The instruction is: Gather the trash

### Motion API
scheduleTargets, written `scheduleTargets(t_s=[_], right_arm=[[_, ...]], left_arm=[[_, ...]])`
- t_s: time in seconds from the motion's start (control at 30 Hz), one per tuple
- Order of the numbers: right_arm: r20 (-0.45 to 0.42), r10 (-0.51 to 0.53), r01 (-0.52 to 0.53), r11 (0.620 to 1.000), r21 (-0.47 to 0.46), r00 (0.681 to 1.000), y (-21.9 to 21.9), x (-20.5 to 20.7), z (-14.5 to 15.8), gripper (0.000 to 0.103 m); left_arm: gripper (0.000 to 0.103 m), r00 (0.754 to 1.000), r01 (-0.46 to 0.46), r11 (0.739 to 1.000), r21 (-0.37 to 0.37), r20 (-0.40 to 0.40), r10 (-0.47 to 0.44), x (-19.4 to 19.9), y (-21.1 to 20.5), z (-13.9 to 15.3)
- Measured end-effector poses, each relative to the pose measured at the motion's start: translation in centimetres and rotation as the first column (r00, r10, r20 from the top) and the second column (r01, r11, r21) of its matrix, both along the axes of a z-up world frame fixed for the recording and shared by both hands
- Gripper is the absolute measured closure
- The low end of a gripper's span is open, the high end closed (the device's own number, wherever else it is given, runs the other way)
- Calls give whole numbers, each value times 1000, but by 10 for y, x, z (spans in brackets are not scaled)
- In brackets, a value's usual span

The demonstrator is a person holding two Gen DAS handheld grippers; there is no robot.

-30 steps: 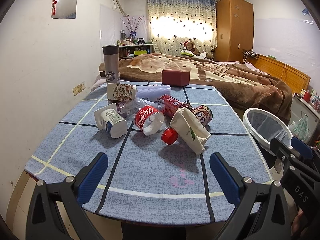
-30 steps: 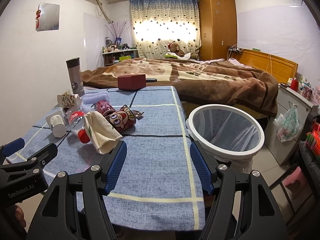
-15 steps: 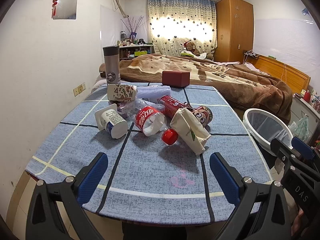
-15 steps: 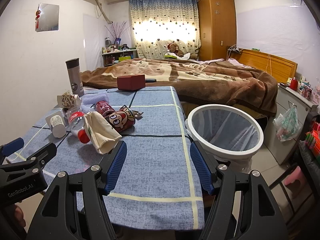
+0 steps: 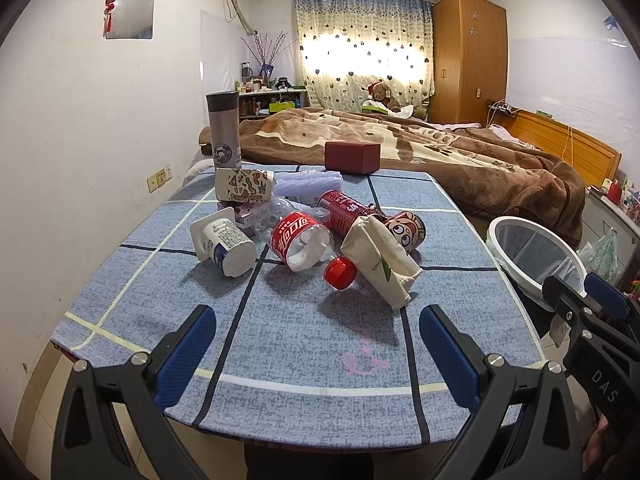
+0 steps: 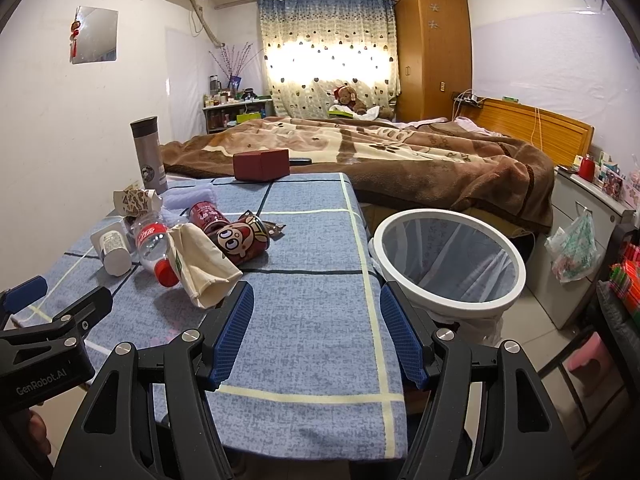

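Trash heaped mid-table toward the left: crushed cola bottle (image 5: 301, 242), yogurt cup (image 5: 226, 245), beige carton (image 5: 382, 262), cartoon can (image 6: 240, 240). Bin (image 6: 448, 262) placed just beside the table's right edge, likely for short drops. Left gripper (image 5: 316, 344) and right gripper (image 6: 316, 334) both spread wide, empty, over bare cloth at the near edge.
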State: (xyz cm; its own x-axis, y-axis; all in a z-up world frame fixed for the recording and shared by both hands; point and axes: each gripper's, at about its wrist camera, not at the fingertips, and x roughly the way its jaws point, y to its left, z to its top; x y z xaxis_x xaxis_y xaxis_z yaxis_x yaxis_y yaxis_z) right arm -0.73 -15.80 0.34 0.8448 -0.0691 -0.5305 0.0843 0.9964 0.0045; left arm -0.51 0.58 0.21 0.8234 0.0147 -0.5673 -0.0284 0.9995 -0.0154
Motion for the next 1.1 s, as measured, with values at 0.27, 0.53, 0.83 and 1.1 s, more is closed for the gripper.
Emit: scheduleTargets(t_s=[0.27,0.53,0.83,1.1], right_arm=[[0,1,-1,1000,0,1000,0,0,0,36],[-2,9,-9,1000,0,1000,-1,1,0,36],[5,85,-85,996,11,996,16,16,-4,36],[-14,229,-228,973,18,973,42,43,-13,36]], left_arm=[[0,1000,0,1000,-1,0,0,0,1,0],[0,1000,-5,1000,5,-8,5,2,4,-1],[0,999,-31,999,27,-30,32,15,22,-9],[0,994,-91,995,50,-61,94,36,69,-17]])
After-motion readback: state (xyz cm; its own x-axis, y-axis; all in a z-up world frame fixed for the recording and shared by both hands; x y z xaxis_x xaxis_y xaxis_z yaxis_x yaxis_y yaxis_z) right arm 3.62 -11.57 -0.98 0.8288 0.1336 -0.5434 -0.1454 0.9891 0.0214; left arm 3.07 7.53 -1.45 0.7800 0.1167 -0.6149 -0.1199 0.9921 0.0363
